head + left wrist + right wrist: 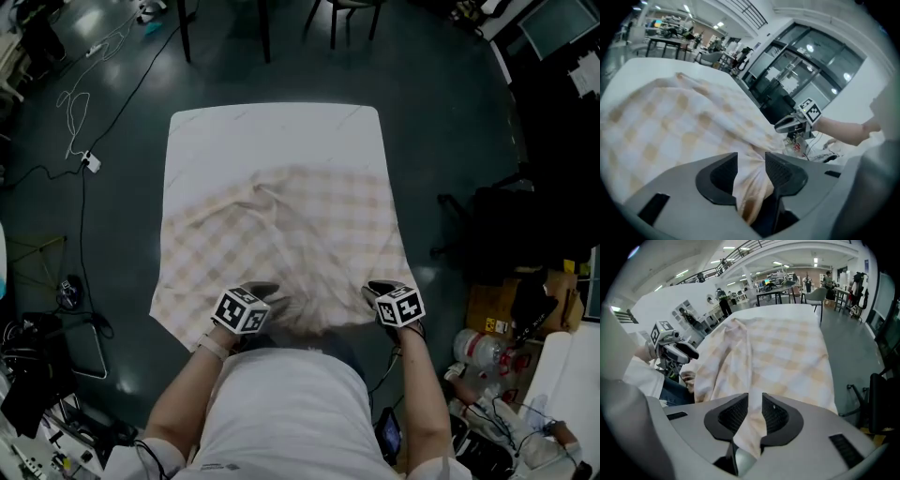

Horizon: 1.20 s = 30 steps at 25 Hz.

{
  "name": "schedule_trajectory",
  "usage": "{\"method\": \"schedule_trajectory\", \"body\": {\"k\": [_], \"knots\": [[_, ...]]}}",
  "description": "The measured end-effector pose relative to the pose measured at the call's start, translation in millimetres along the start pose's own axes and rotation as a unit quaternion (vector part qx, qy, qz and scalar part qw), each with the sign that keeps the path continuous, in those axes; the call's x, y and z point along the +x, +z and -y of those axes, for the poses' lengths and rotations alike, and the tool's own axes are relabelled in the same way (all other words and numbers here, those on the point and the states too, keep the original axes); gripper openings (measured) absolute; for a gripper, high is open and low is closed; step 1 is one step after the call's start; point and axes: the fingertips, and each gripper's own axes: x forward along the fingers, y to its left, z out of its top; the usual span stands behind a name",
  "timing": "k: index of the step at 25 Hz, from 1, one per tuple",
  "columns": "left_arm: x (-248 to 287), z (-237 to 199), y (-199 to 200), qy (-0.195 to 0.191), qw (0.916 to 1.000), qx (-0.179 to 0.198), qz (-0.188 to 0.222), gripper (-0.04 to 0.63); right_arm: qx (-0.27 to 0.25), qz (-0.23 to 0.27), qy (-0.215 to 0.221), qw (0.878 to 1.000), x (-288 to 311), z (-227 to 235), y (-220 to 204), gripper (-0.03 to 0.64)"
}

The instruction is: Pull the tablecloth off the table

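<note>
Since you're dragging the tablecloth [281, 234] off the table [272, 131], your right gripper [754, 413] clamps its hem. Meanwhile your left gripper [751, 171] gapes, cloth loose inside.

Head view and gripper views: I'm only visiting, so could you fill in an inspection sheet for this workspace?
surface: table, white, far strip bare.
job's things: cloth, checked, bunched toward the person.
clutter: nothing seen on the table; bottle on the floor at right.
grippers: left gripper jaws apart, cloth between them; right gripper shut on cloth.
cables: cable on the floor at left.
surroundings: dark floor; chair beyond the table.
</note>
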Motion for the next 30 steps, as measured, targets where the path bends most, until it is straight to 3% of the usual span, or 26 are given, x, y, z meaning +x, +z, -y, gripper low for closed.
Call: {"method": "schedule_trajectory", "body": {"k": [3,7,10,14,18,20,23,30], "knots": [[-26.6,-47.7,4.3,0.099,0.9939,-0.036,0.036,0.191,-0.015,0.013,-0.018,1.0,-5.4,36.4,17.1,0.154],[-71.3,-117.7,-14.1,0.207,0.9736,-0.087,0.042,0.244,-0.038,0.018,-0.041,0.998,11.5,67.2,59.6,0.211],[-99.5,-153.9,-33.5,0.264,0.9573,-0.112,0.039,0.269,-0.046,0.021,-0.067,0.996,26.2,84.8,91.3,0.239],[-130.3,-189.7,-53.0,0.338,0.9336,-0.113,0.043,0.294,-0.057,0.01,-0.109,0.992,39.7,105.3,122.6,0.26],[-158.4,-217.3,-72.5,0.377,0.9122,-0.149,0.057,0.313,-0.052,-0.01,-0.129,0.99,54.1,119.3,133.8,0.27],[-160.5,-226.5,-83.7,0.378,0.9109,-0.16,0.044,0.318,-0.048,-0.021,-0.131,0.99,58.9,123.9,135.0,0.273],[-156.6,-231.1,-93.7,0.38,0.9132,-0.146,0.021,0.32,-0.031,-0.035,-0.119,0.992,62.3,126.5,132.6,0.276],[-155.5,-236.3,-89.9,0.375,0.9201,-0.111,0.024,0.319,-0.026,-0.02,-0.128,0.991,63.6,118.6,132.2,0.273]]}}
